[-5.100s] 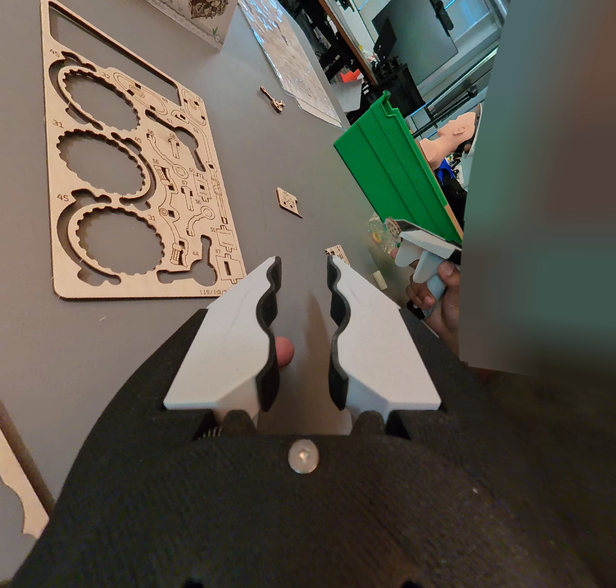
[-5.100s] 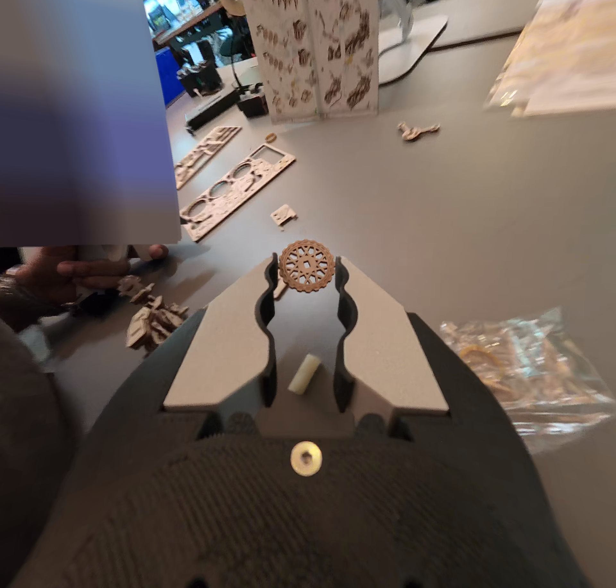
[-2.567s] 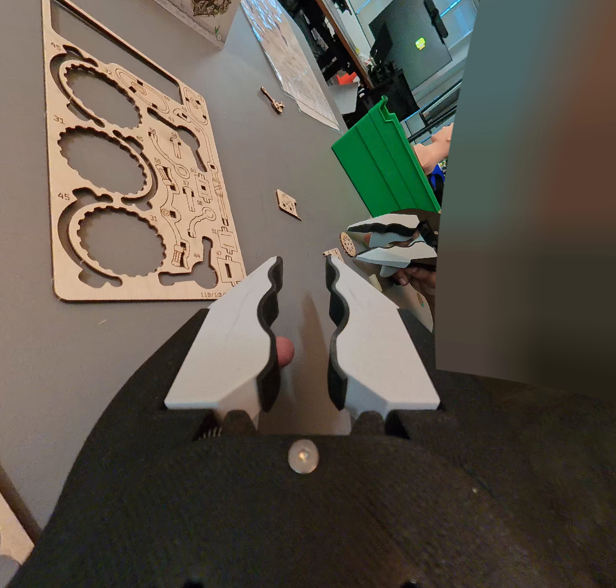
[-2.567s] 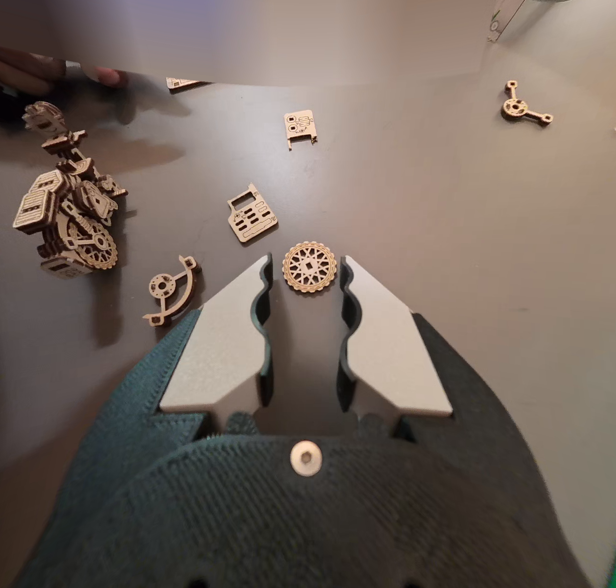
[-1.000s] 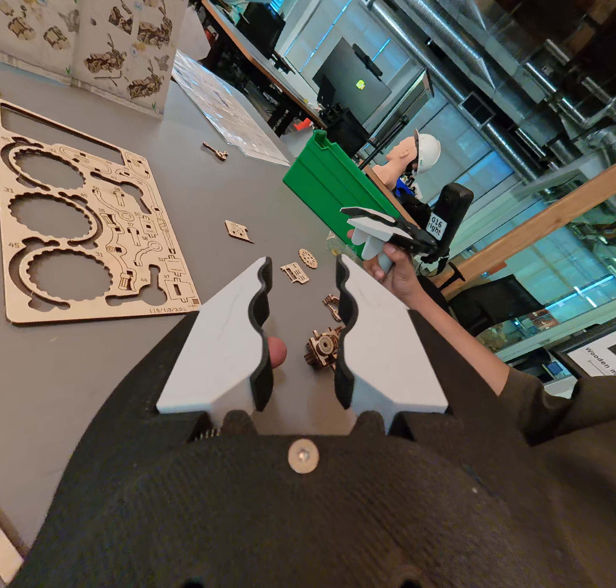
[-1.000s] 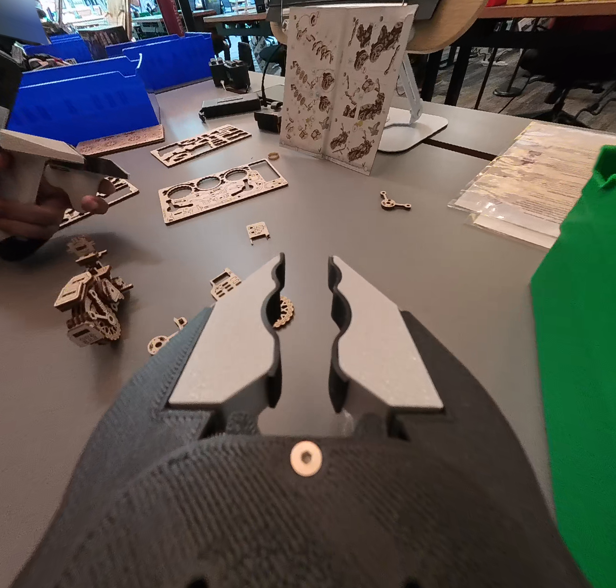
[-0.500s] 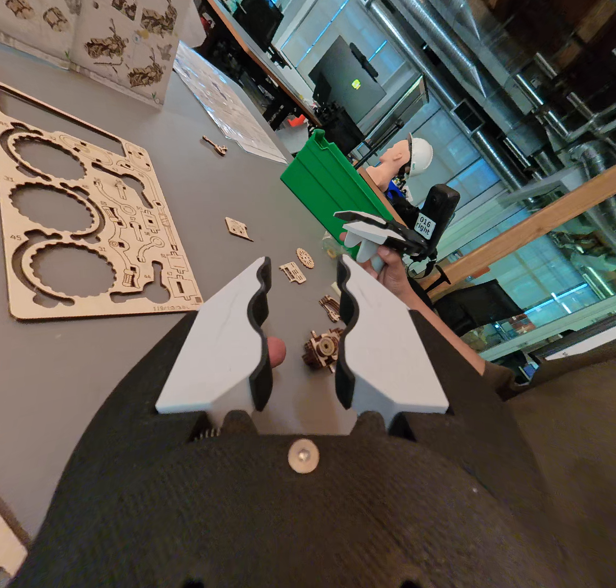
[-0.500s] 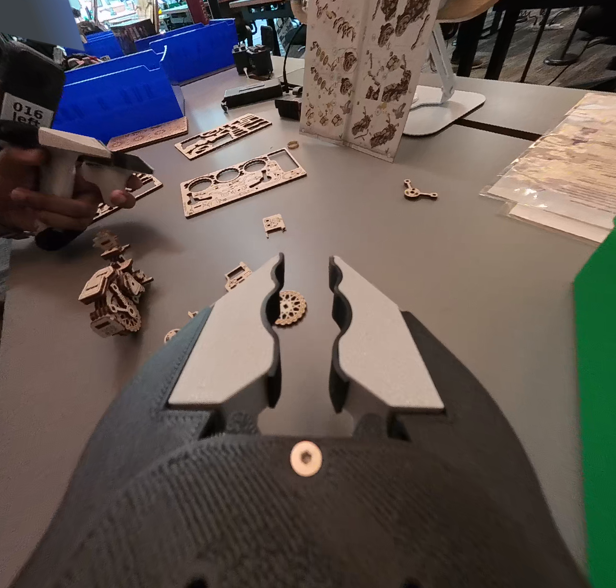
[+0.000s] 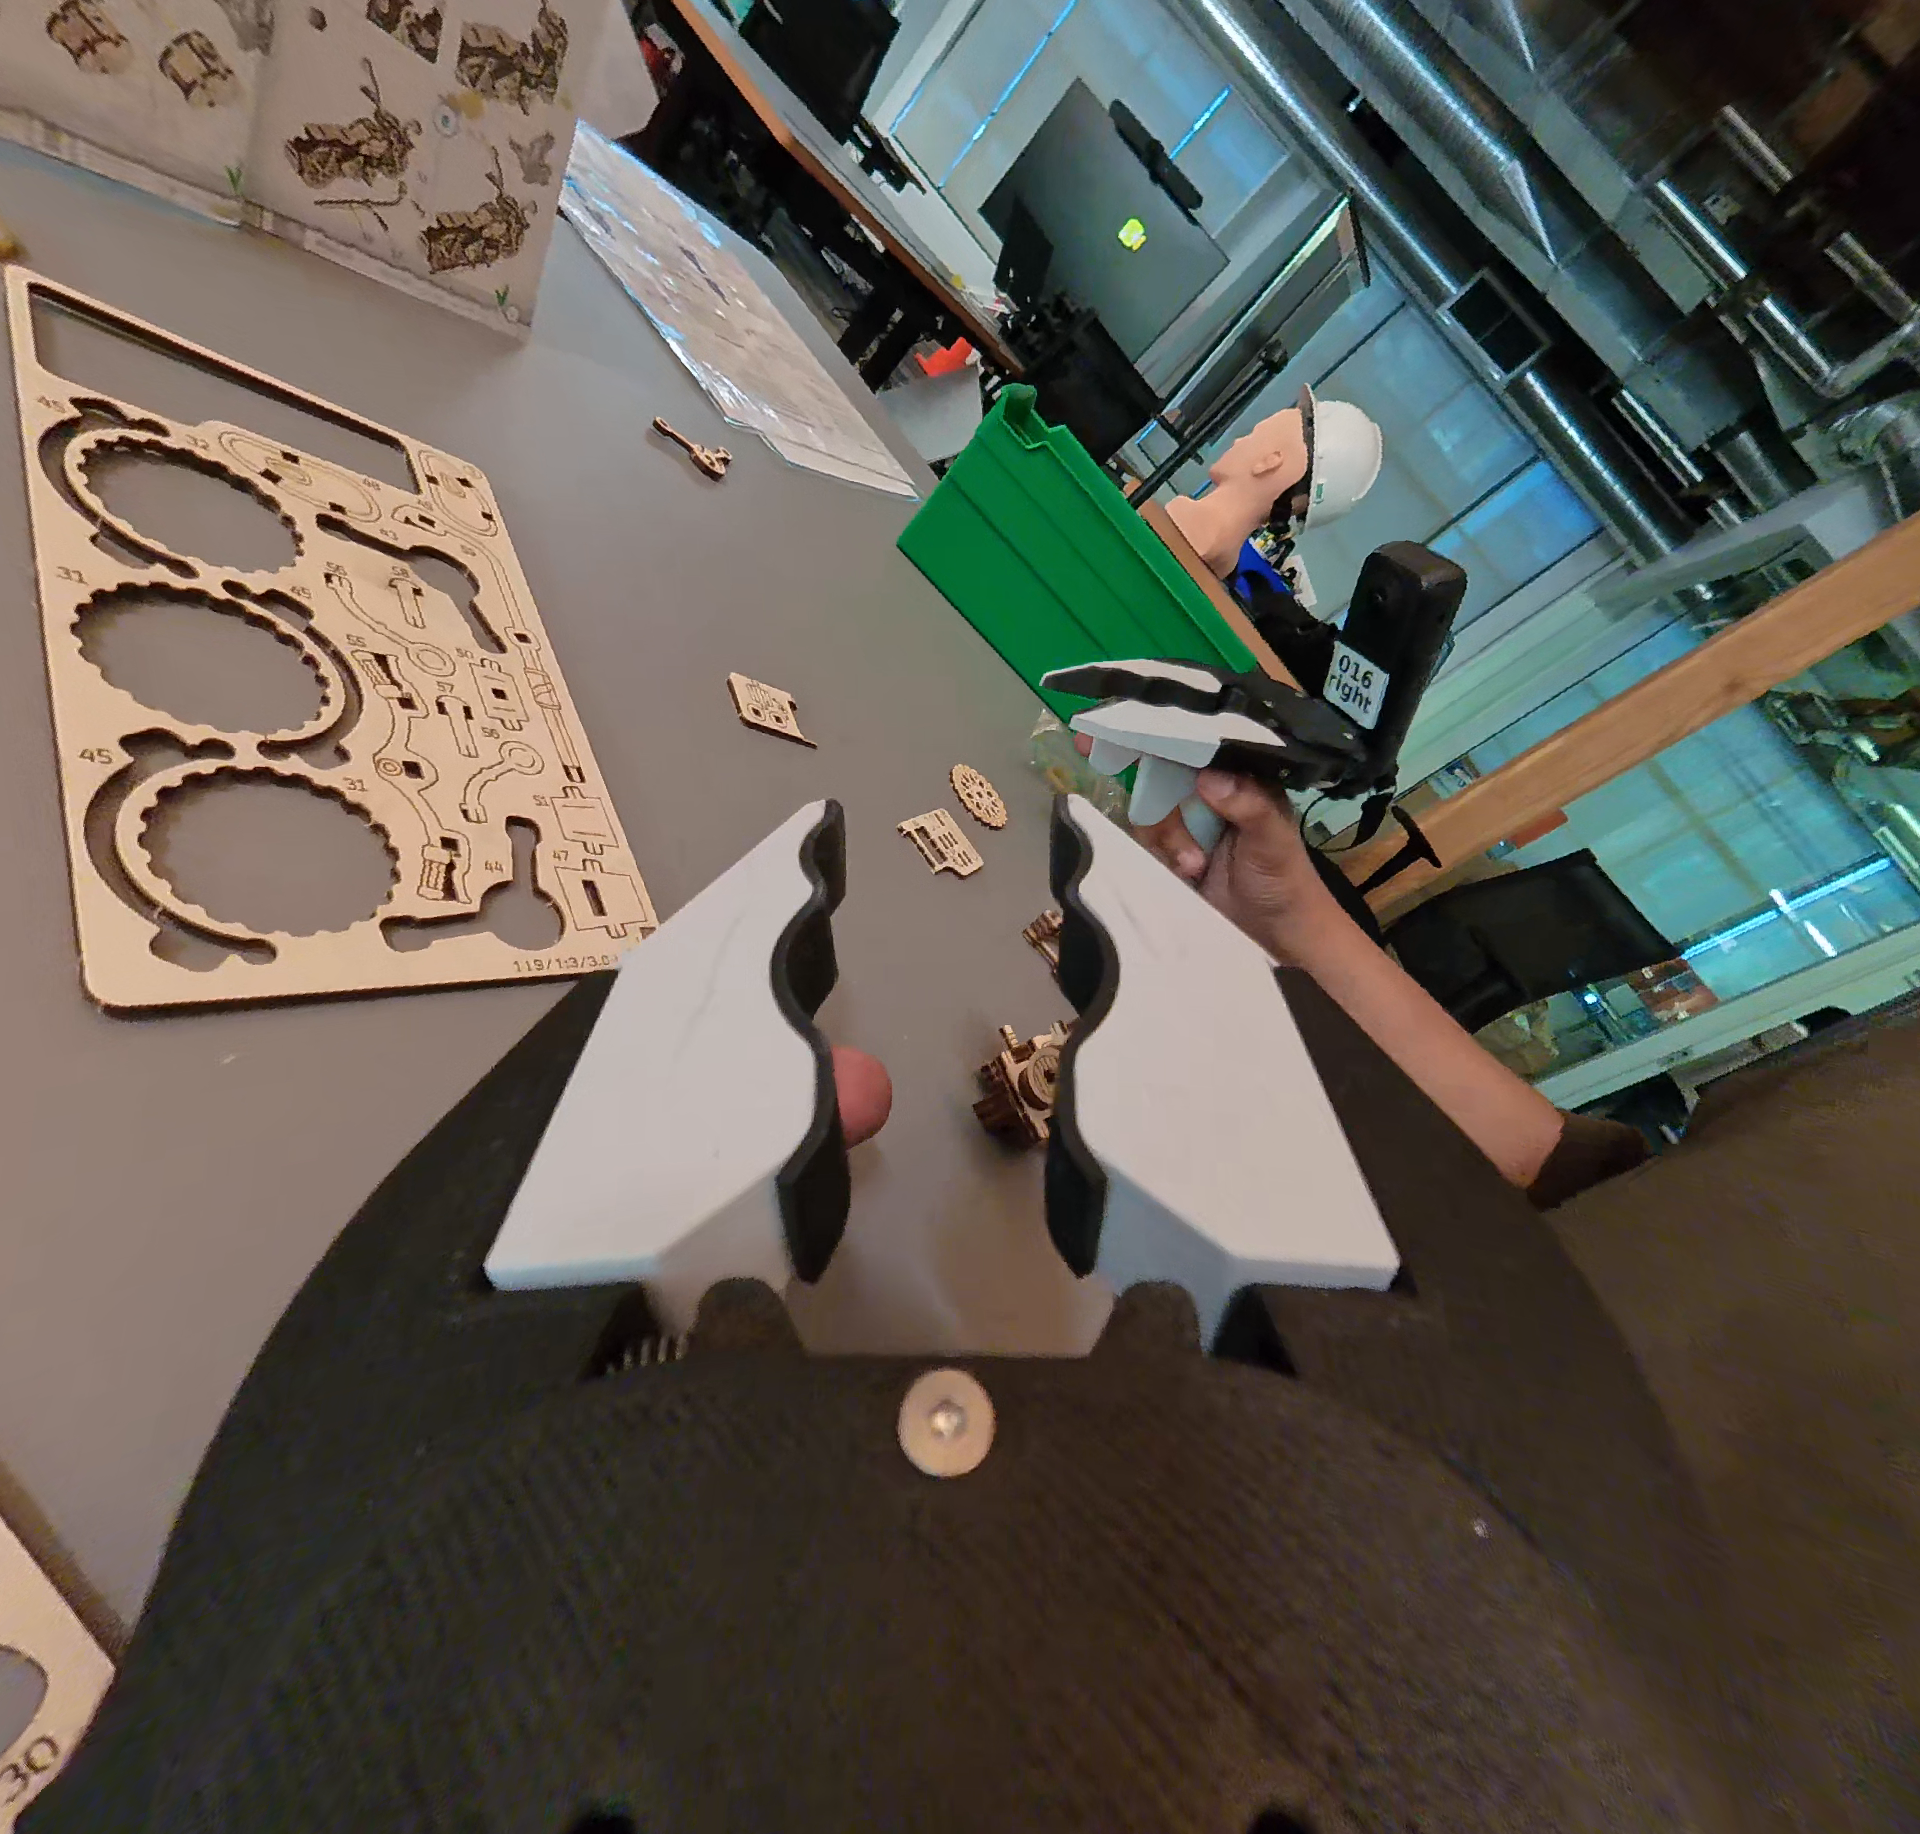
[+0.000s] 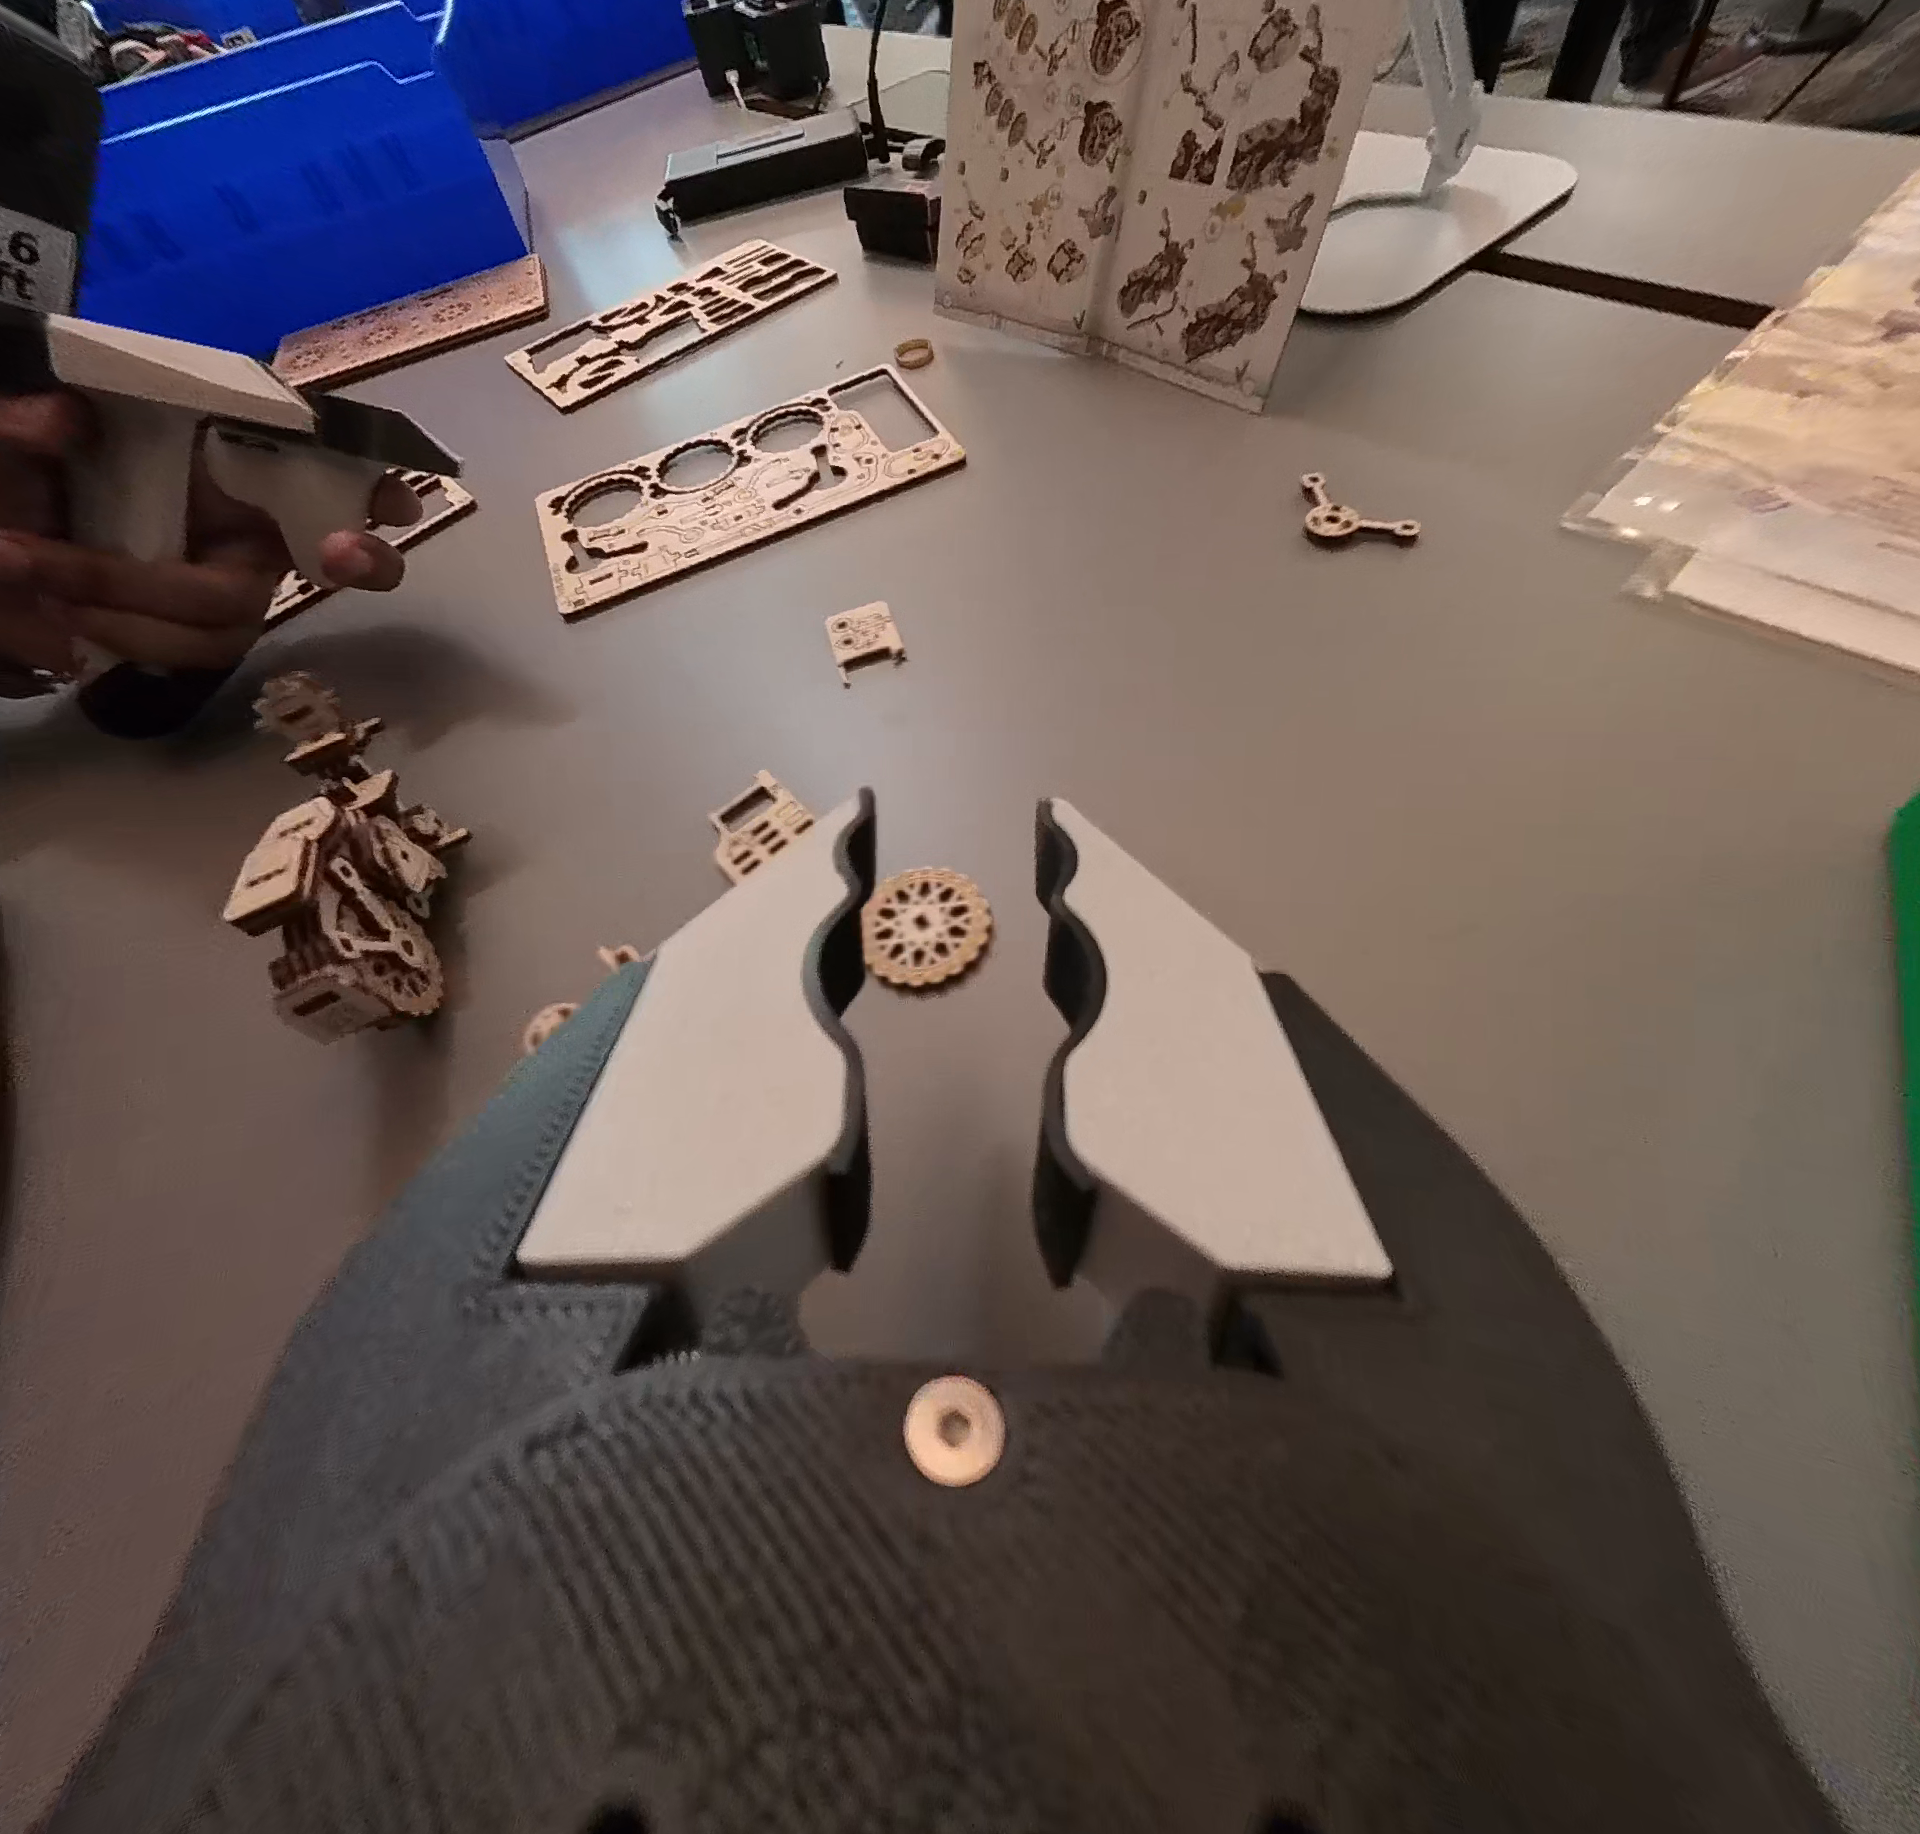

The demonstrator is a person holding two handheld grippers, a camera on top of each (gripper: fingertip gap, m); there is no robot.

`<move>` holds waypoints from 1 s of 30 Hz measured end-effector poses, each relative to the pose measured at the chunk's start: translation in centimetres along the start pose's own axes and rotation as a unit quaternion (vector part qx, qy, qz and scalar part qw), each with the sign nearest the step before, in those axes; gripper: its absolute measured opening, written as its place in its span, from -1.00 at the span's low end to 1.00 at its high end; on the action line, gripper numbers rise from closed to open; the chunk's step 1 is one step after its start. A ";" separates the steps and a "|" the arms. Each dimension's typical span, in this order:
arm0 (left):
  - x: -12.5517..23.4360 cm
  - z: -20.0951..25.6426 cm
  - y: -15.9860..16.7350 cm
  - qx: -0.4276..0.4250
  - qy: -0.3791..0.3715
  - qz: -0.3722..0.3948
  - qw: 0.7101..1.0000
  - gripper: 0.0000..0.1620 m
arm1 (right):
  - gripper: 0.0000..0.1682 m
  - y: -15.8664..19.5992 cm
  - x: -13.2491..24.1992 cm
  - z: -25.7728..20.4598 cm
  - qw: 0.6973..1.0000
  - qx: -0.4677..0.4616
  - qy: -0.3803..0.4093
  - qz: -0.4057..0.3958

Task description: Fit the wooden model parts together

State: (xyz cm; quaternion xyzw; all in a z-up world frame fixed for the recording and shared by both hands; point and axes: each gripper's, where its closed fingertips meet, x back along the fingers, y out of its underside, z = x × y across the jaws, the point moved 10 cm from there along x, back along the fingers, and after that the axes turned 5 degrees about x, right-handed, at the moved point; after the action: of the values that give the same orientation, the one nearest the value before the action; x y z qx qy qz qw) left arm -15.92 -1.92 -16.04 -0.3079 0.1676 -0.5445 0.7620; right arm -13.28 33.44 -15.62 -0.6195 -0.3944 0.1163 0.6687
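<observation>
Lowered toward the pale spoked gear (image 10: 928, 927), both hand-held grippers (image 10: 954, 828) (image 9: 943, 828) gape empty.

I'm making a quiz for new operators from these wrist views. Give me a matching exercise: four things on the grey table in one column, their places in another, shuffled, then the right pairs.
Things
1. round spoked wooden gear wheel
2. partly built wooden model assembly
3. large flat plywood sheet with three round toothed cut-outs
4. small three-armed wooden piece

Places
A. alone, near the clear-sleeved paper sheets
B. between the open right gripper's fingertips, flat on the table
C. before the upright instruction leaflet
D. below the left gripper, in the right wrist view

Pairs: 1-B, 2-D, 3-C, 4-A
</observation>
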 end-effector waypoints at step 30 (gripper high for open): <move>6.6 0.8 -5.5 -0.001 -0.062 0.143 0.988 -0.53 | -0.63 -1.1 -0.1 -1.6 1.000 0.013 -0.007 0.013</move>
State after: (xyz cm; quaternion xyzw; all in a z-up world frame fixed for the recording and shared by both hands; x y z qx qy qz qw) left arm -17.12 -9.06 -11.26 -0.3147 0.1628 -0.4098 0.8406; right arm -12.59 31.97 -14.50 -0.6153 -0.3889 0.1344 0.6724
